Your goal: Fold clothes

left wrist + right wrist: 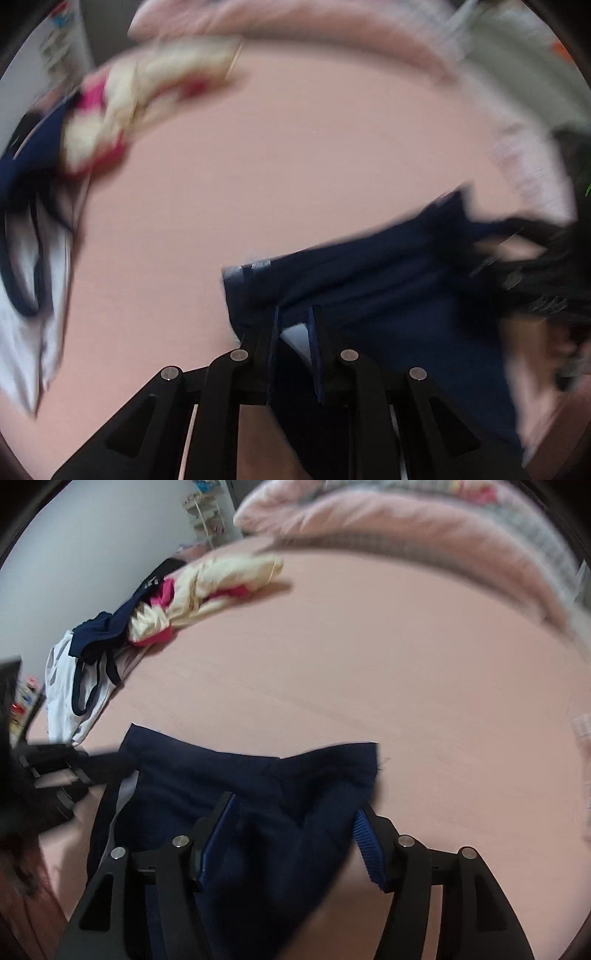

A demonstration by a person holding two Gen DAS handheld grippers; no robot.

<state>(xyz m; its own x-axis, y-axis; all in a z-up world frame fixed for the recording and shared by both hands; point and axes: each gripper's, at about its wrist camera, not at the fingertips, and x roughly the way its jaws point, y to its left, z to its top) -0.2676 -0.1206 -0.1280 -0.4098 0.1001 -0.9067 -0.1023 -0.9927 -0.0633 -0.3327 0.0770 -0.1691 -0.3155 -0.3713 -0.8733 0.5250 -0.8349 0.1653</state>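
A navy garment [258, 794] lies on the pink bed sheet [369, 664], close in front of both grippers. My left gripper [293, 314] has its fingers narrowly apart with the navy garment's [388, 288] edge between them; the view is blurred. It also shows at the left of the right wrist view [110, 762], at the garment's left corner. My right gripper [299, 805] is open, its blue-padded fingers wide apart over the garment's near part. It shows dark and blurred at the right of the left wrist view [491, 230].
A pile of clothes lies at the far left of the bed: a cream and magenta piece [207, 590], a navy piece [107, 627] and a white piece with dark trim [74, 686]. Pink pillows [369, 520] line the far edge. A wall [74, 535] stands left.
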